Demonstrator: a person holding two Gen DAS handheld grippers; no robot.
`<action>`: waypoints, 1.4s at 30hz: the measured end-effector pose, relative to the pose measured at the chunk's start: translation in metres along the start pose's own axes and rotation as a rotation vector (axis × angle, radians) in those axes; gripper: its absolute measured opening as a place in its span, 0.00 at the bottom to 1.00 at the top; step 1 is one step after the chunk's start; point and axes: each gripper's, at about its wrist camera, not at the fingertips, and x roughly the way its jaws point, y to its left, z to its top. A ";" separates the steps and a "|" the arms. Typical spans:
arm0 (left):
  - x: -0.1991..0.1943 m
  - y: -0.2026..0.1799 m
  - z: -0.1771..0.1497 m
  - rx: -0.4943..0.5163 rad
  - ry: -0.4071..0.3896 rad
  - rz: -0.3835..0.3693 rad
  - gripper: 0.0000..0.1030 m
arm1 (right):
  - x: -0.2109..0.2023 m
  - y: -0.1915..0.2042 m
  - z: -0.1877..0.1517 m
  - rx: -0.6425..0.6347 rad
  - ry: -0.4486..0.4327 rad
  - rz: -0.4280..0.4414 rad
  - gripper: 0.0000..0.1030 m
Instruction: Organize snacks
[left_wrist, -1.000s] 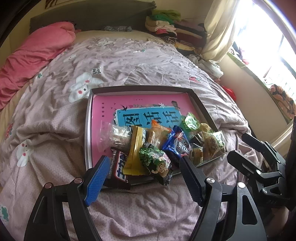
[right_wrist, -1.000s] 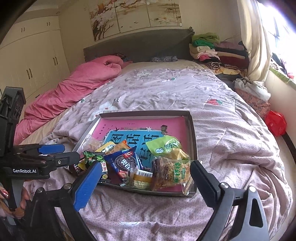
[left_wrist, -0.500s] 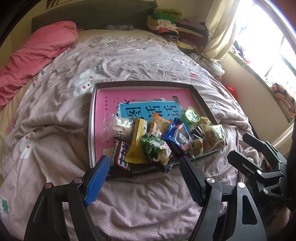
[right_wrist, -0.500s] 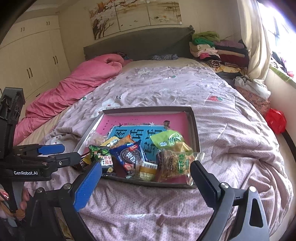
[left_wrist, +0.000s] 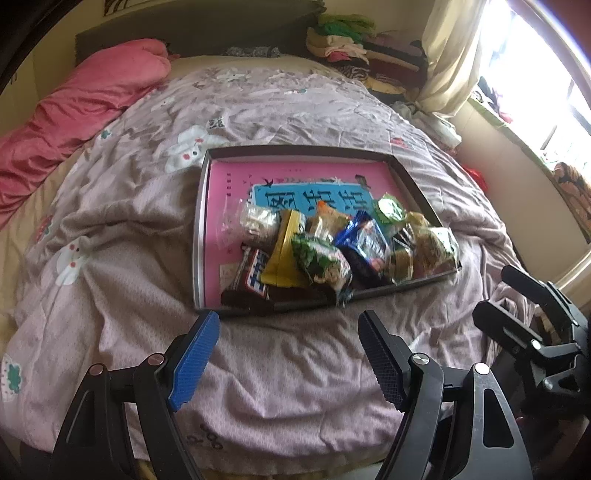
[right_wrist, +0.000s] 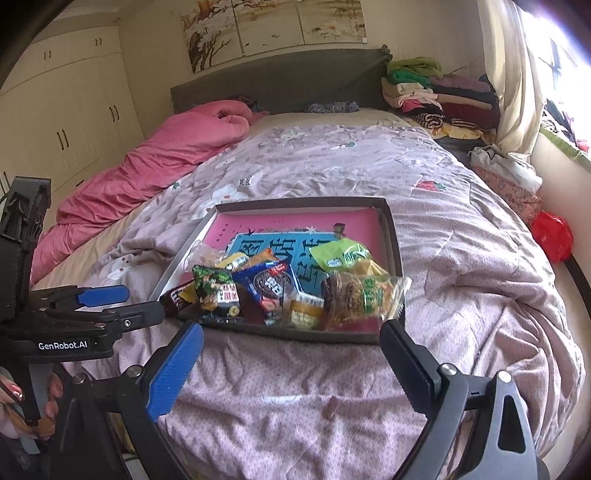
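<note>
A shallow dark-rimmed tray (left_wrist: 295, 151) (right_wrist: 303, 201) with a pink and blue printed sheet inside lies on the bed. Several snack packets are heaped at its near edge: a blue cookie packet (left_wrist: 365, 240) (right_wrist: 273, 284), a green packet (left_wrist: 317, 258) (right_wrist: 214, 284), a yellow pouch (left_wrist: 284, 254), a clear bag of cakes (right_wrist: 362, 295) (left_wrist: 432, 247) and a brown chocolate bar (left_wrist: 255, 277) hanging over the rim. My left gripper (left_wrist: 288, 325) (right_wrist: 110, 306) hovers open and empty just short of the tray. My right gripper (right_wrist: 291, 332) (left_wrist: 517, 295) is also open and empty before the tray's near rim.
The bed has a mauve patterned quilt (left_wrist: 147, 258) with a pink duvet (right_wrist: 155, 162) bunched at the left. Folded clothes (right_wrist: 436, 92) are stacked at the headboard's right. A curtain (right_wrist: 509, 74), a red bag (right_wrist: 554, 236) and wardrobes (right_wrist: 66, 122) ring the bed. A hand (right_wrist: 22, 406) grips the left handle.
Both grippers have drawn back a little from the tray, which now sits farther from the fingertips in both views. The jaws stay equally wide and the snacks have not moved.
</note>
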 end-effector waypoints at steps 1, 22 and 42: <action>0.000 -0.001 -0.002 0.002 0.003 0.000 0.76 | -0.002 -0.001 -0.003 0.002 0.002 -0.002 0.94; -0.012 -0.005 -0.023 -0.008 -0.003 0.027 0.76 | -0.015 -0.006 -0.029 0.059 0.037 -0.022 0.94; -0.008 -0.005 -0.023 -0.001 0.010 0.044 0.76 | -0.009 -0.002 -0.028 0.041 0.043 -0.026 0.94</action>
